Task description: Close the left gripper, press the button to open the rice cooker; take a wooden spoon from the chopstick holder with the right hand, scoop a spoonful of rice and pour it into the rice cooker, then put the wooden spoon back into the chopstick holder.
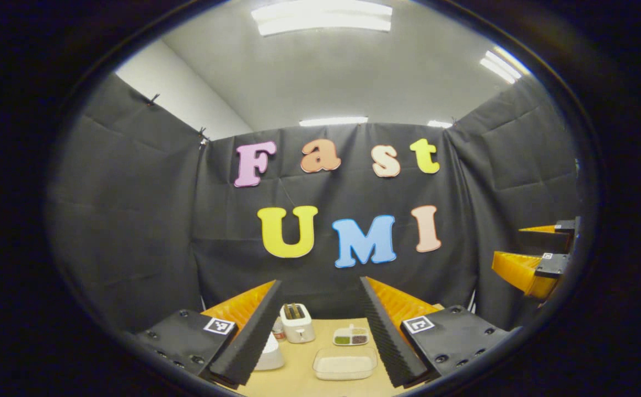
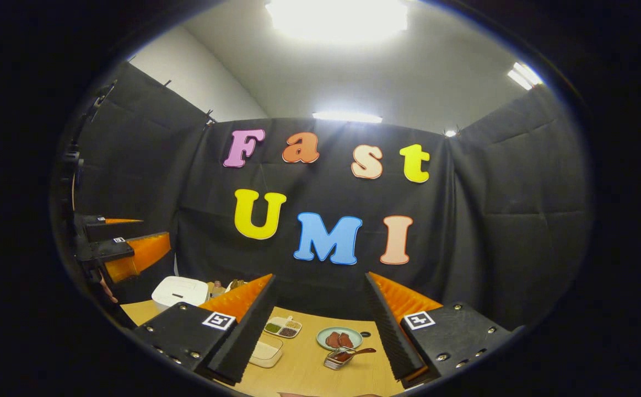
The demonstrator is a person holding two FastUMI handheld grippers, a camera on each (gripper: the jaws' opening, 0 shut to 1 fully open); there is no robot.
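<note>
Both grippers are hanging wide open and empty above the table (image 1: 298, 380). The left gripper (image 1: 320, 331) is framing the rice container (image 1: 345, 363); left of that container the rice cooker (image 1: 270, 353) is sitting. The right gripper (image 2: 320, 325) is hovering right of the rice container.

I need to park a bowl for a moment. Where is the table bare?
Bare wood lies in front of the rice tray, and between the plate and the sectioned dish. It is crowded around the toaster and rice cooker.
</note>
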